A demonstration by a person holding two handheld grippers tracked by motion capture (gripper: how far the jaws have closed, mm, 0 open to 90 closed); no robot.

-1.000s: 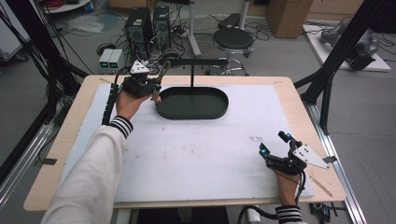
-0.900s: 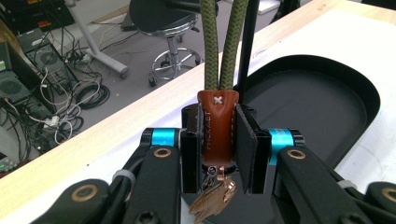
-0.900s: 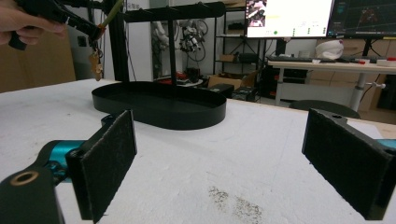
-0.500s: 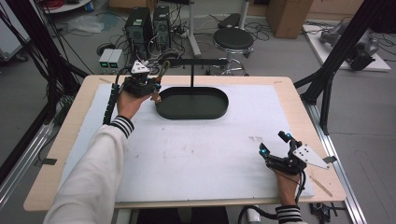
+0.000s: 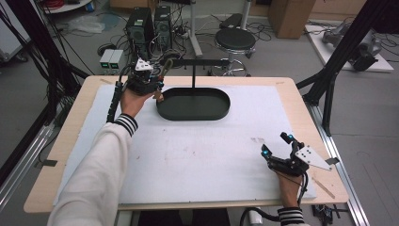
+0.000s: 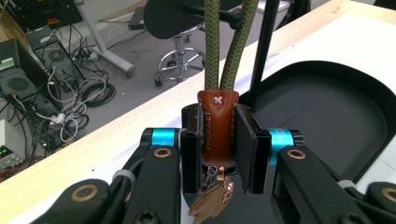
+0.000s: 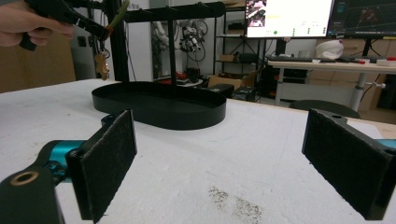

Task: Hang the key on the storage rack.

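In the high view the left gripper [image 5: 157,84] is held up at the far left part of the table [image 5: 70,141], just beside the left end of the black oval tray [image 5: 193,104]; from that height what it grips is too small to make out; the left gripper view shows it plainly, the jaws closed on a brown leather tab [image 6: 217,128] from which two strands of olive-green cord [image 6: 229,44] rise upward and brass-coloured keys [image 6: 212,198] hang below the pads. The right gripper view, looking across the white mat [image 7: 261,172], shows the same keys dangling in the air at the tray's left end, beside the black T-shaped stand [image 7: 173,42] that rises from the tray; the green cord runs up toward the stand's crossbar, though whether it is hooked over it cannot be told. At the near right of the table the right gripper [image 5: 277,147] rests low over the mat, well apart from the tray; its own view shows both black pads [image 7: 109,158] spread wide with nothing between them.
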